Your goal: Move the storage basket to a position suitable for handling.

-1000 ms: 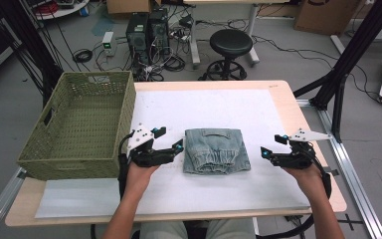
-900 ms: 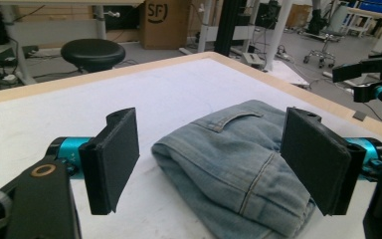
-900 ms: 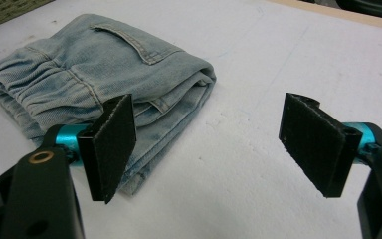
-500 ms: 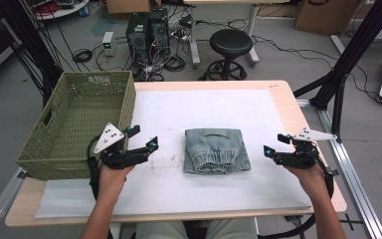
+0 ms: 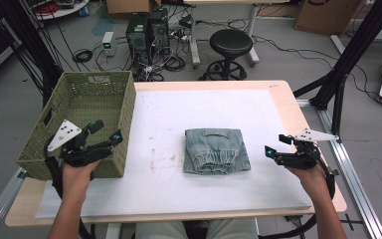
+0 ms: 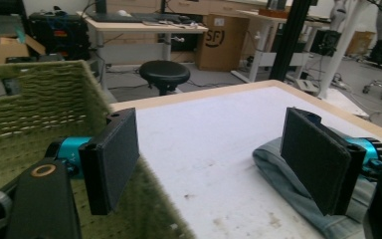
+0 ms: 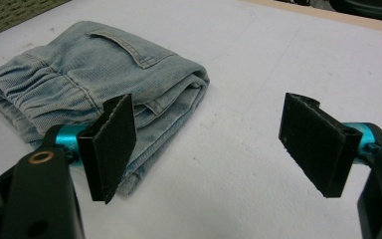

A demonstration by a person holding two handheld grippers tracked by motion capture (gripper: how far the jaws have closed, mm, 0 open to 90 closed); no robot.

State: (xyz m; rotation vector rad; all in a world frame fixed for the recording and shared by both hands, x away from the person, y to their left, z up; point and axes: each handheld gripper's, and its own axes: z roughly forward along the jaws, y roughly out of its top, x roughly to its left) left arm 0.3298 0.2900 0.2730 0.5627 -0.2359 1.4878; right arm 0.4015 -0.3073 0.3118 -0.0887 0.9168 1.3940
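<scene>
The folded jeans [image 5: 217, 150] lie flat in the middle of the white surface [image 5: 179, 114], untouched. The left gripper [image 5: 99, 142] hangs by the green basket's [image 5: 87, 99] near corner, fingers apart and empty. The right gripper [image 5: 276, 149] hovers just beside the jeans, fingers wide apart.

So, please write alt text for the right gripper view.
Folded jeans lie on a white mat, just beyond the open right gripper. Its two black jaws stand wide apart with nothing between them; the left jaw overlaps the jeans' near edge.
</scene>
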